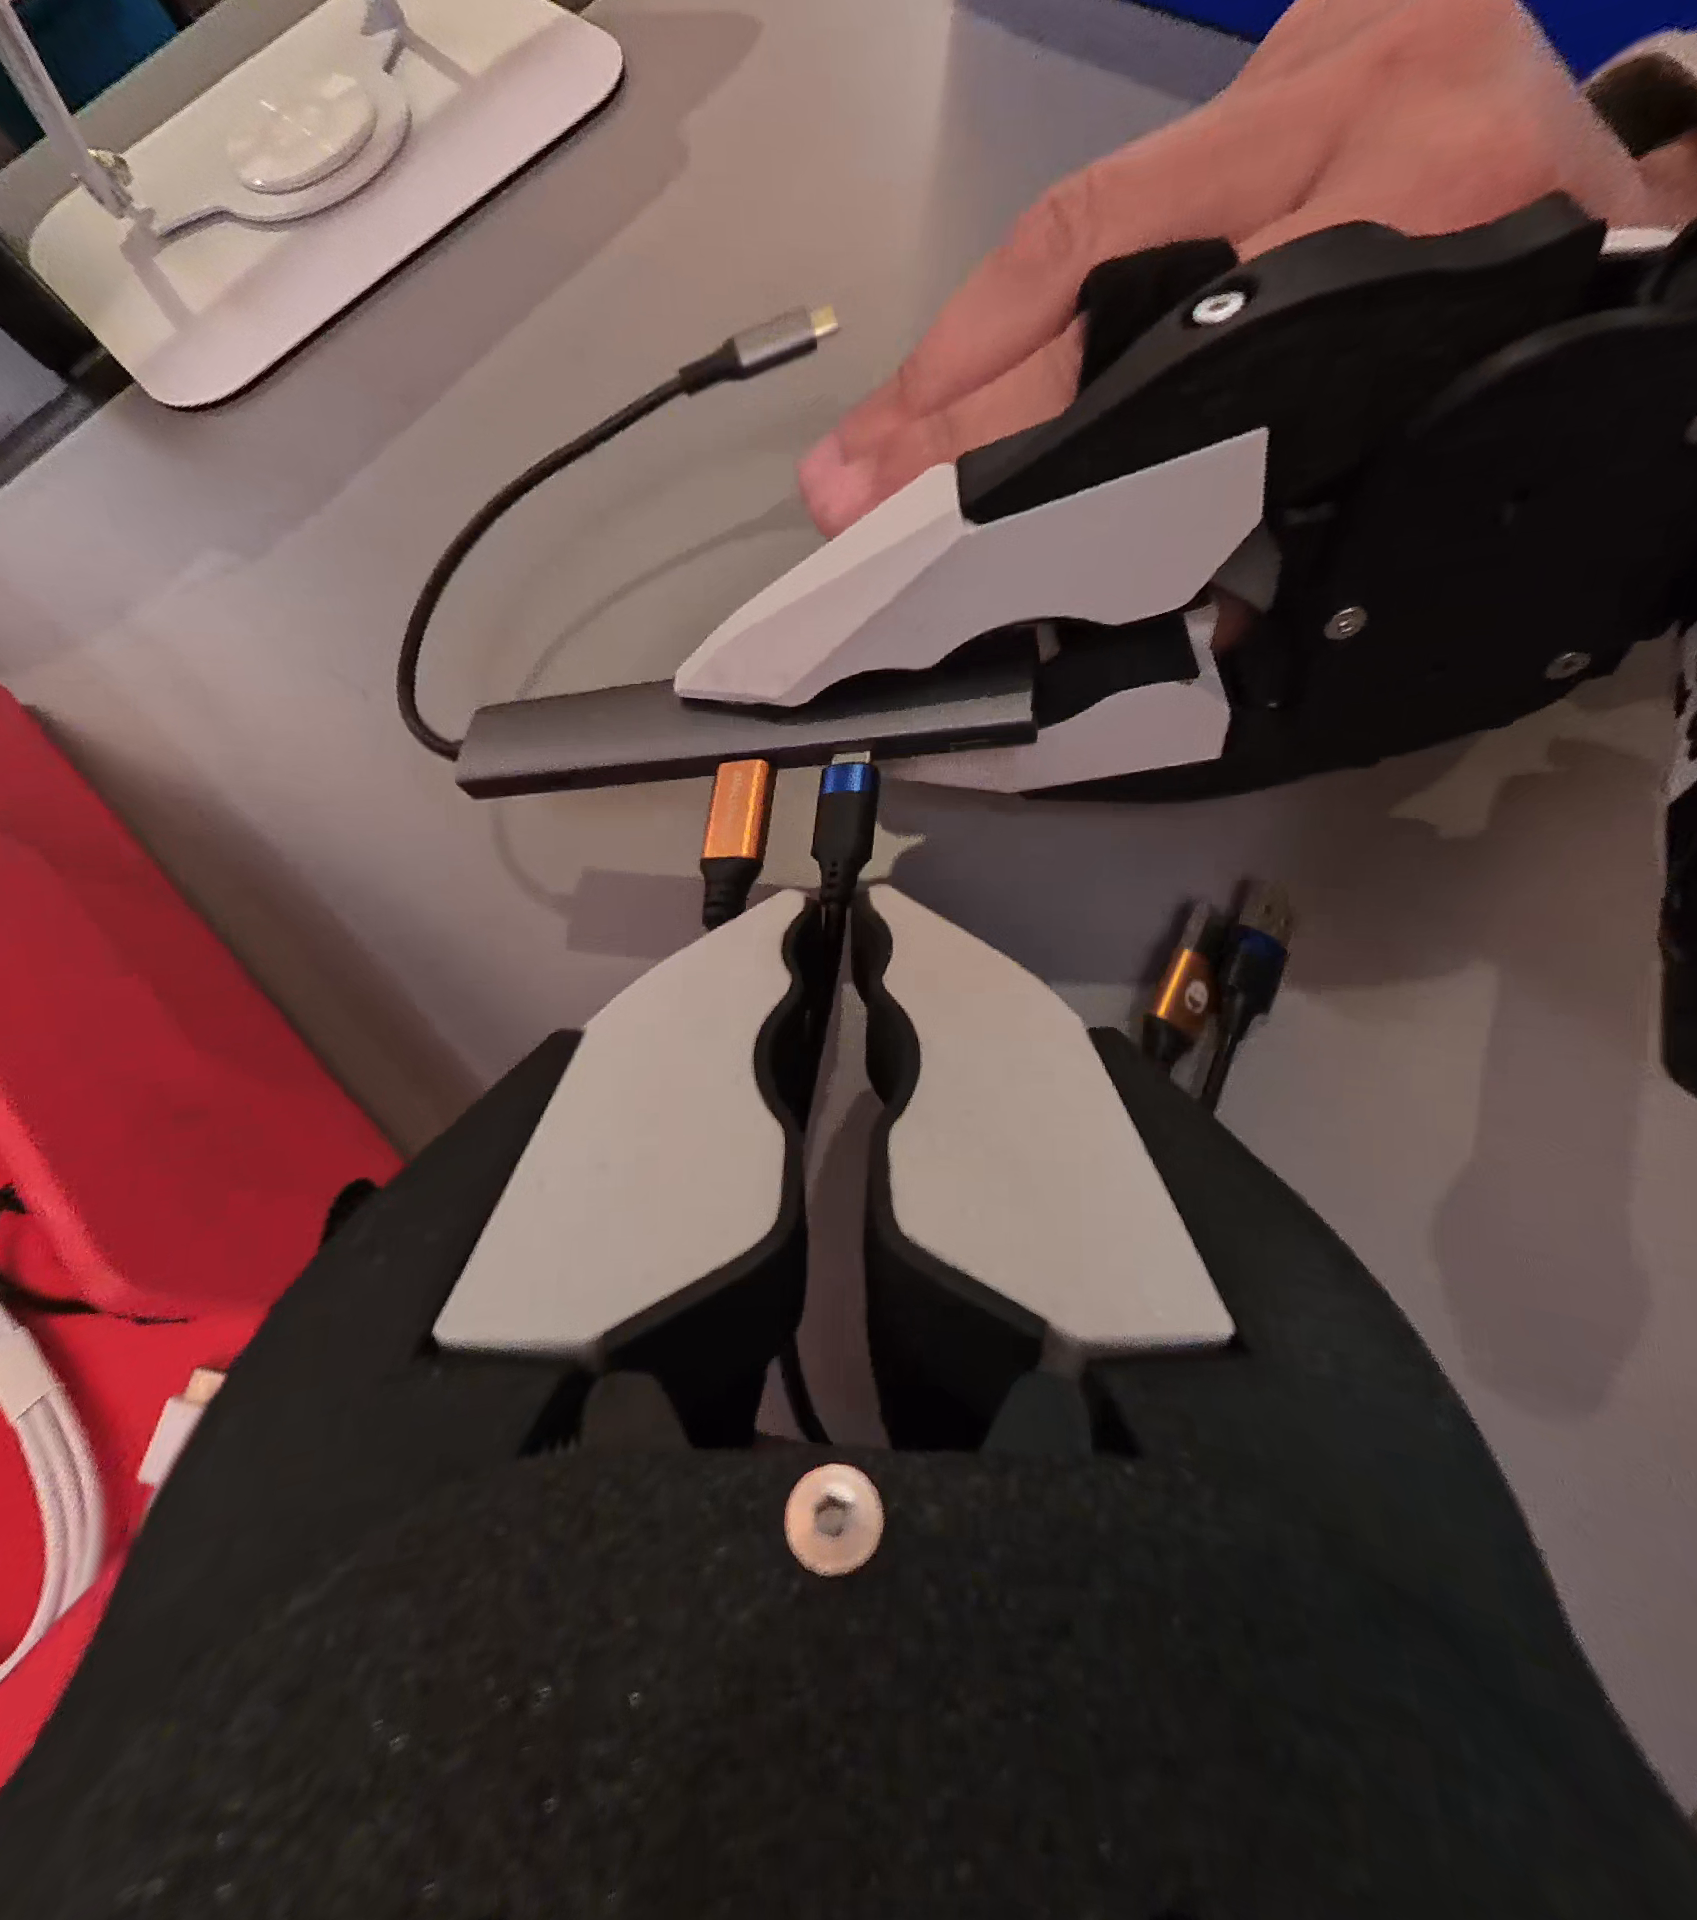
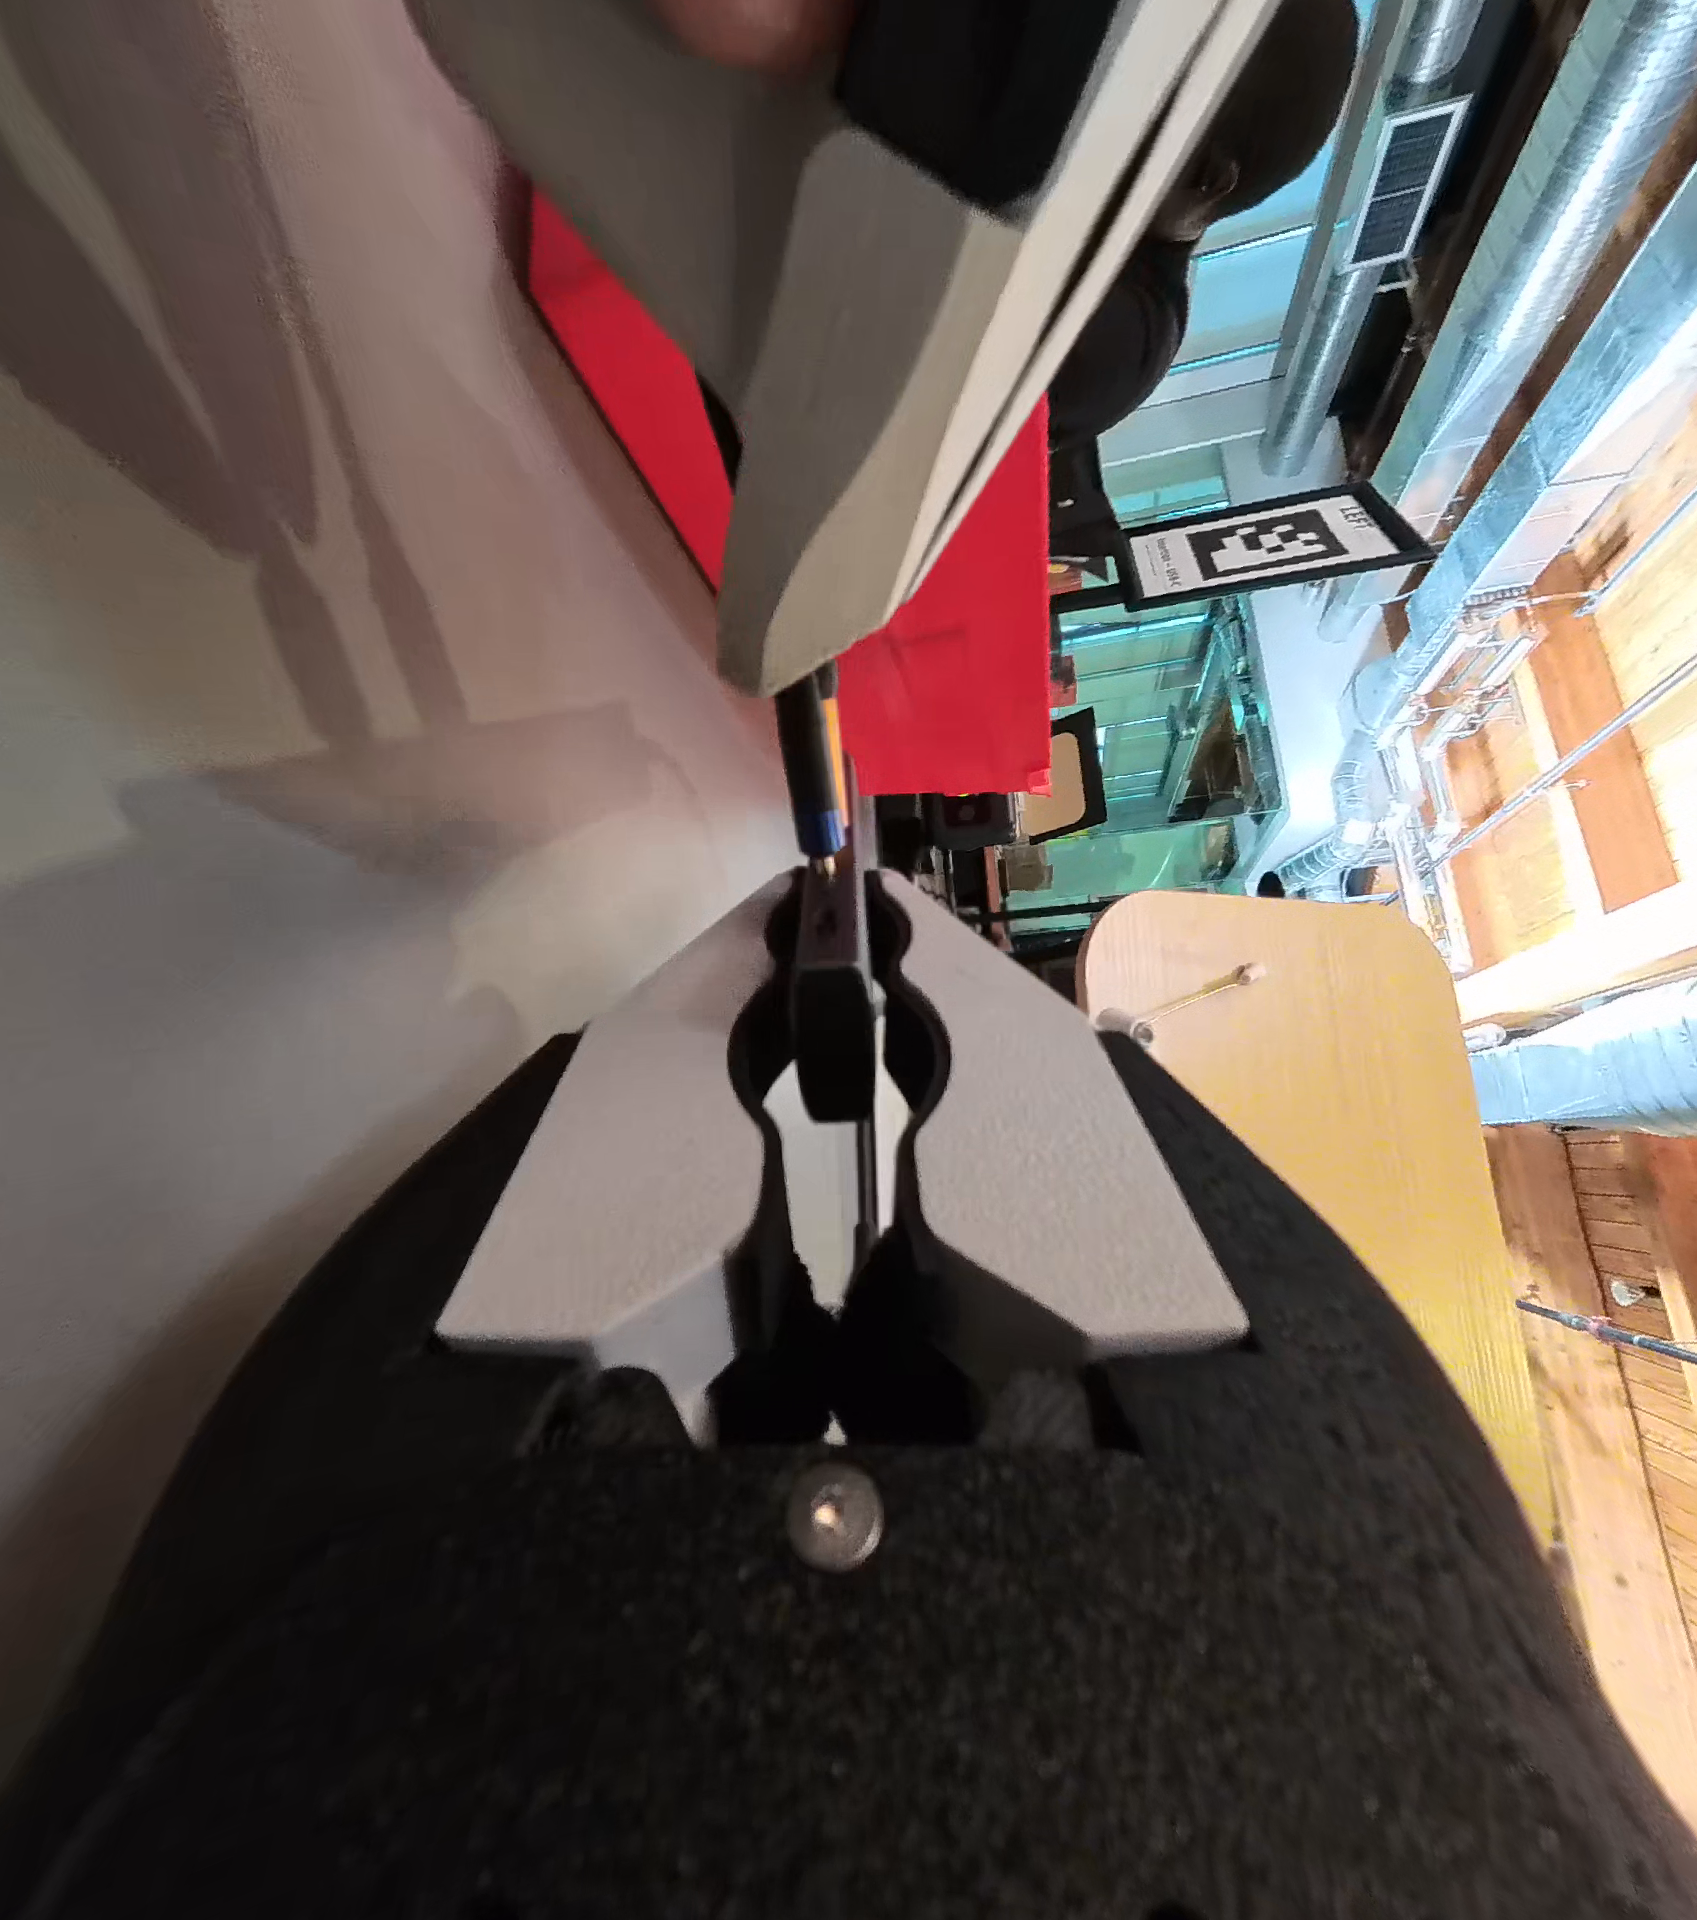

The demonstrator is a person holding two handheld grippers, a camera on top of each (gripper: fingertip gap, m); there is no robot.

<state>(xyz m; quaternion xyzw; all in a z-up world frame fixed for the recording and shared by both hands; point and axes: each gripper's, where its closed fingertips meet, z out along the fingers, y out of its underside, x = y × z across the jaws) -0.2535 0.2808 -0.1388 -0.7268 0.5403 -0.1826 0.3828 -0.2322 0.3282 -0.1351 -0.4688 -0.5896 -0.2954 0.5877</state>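
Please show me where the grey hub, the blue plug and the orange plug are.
grey hub [image 1: 615,727]: left wrist view, on its flat top, left of the other gripper's finger.
blue plug [image 1: 846,781]: left wrist view, on its blue metal sleeve at the hub's edge.
orange plug [image 1: 738,810]: left wrist view, on its orange sleeve.

Soft, dimmish indoor light falls on the grey counter [image 1: 1031,208], where shadows are diffuse. The right wrist view is motion-blurred on its left side, with bright glare on the ceiling boards [image 2: 1654,727]. Wide-angle bending warps both pictures' edges.
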